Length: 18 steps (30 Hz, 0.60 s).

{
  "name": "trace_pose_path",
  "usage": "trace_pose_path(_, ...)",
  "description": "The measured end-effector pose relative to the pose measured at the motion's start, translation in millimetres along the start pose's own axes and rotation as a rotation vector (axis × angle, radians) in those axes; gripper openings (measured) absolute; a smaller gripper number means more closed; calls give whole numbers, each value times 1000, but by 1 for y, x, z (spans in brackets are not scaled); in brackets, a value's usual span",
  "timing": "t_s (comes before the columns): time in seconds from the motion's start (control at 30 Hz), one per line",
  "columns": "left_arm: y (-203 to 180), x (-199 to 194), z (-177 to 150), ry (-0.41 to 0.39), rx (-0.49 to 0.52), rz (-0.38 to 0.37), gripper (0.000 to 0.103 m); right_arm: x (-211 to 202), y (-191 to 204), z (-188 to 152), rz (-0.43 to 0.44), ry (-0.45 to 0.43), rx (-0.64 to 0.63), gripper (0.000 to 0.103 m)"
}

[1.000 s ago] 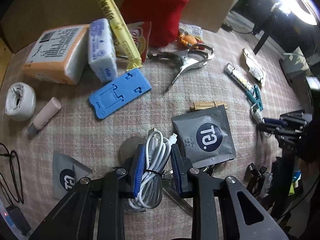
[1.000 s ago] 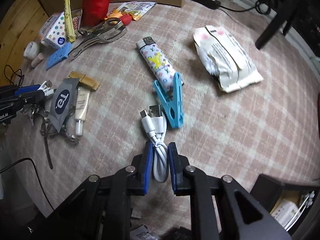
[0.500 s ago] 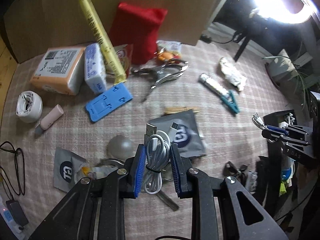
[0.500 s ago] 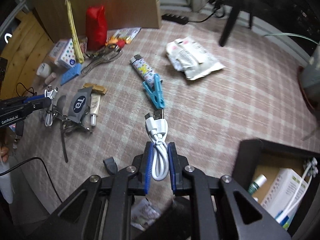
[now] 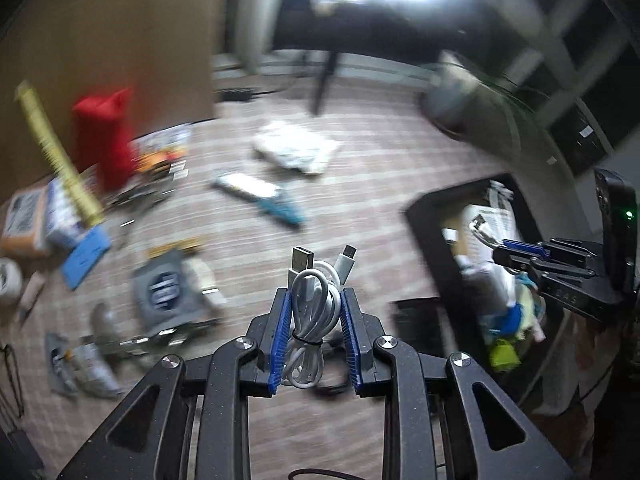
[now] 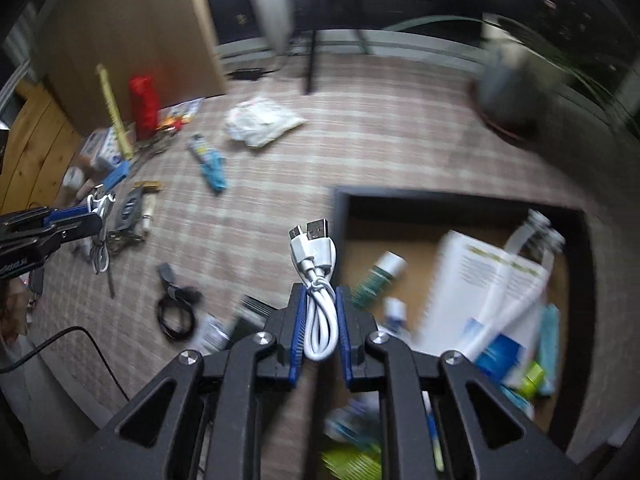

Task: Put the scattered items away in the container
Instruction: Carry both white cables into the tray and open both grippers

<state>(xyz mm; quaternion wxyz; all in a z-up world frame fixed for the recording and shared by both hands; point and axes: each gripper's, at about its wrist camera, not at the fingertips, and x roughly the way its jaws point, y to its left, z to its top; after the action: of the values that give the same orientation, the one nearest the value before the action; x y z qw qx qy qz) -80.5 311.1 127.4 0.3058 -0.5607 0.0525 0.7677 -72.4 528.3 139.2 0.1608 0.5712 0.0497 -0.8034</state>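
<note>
Left gripper (image 5: 317, 334) clamped on bundled white cable (image 5: 314, 312), long axis along fingers, plugs pointing away. Right gripper (image 6: 321, 330) clamped likewise on second cable (image 6: 318, 300), beside black container (image 6: 464, 204).

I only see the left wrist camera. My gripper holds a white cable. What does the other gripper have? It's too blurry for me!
Observer: The right gripper is shut on its own white cable, with both plugs sticking up.
Child: What's inside the black box?
Observer: The right wrist view shows the black container holds a big white printed pack and a green-and-white bottle.
Child: Is anything lying close to the box?
Observer: A coiled black cable lies on the checked cloth, to the left of the container.
</note>
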Motion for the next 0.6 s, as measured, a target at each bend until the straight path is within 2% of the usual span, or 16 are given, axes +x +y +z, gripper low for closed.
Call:
trace_pose_path(0.33,-149,35,-2,54,192,-152,23,-45,-114,-76,-112,-17,208,15)
trace_pose_path(0.6,-240,61,-22,112,303,-206,23,-61,-174,-128,-165,-10,320,15)
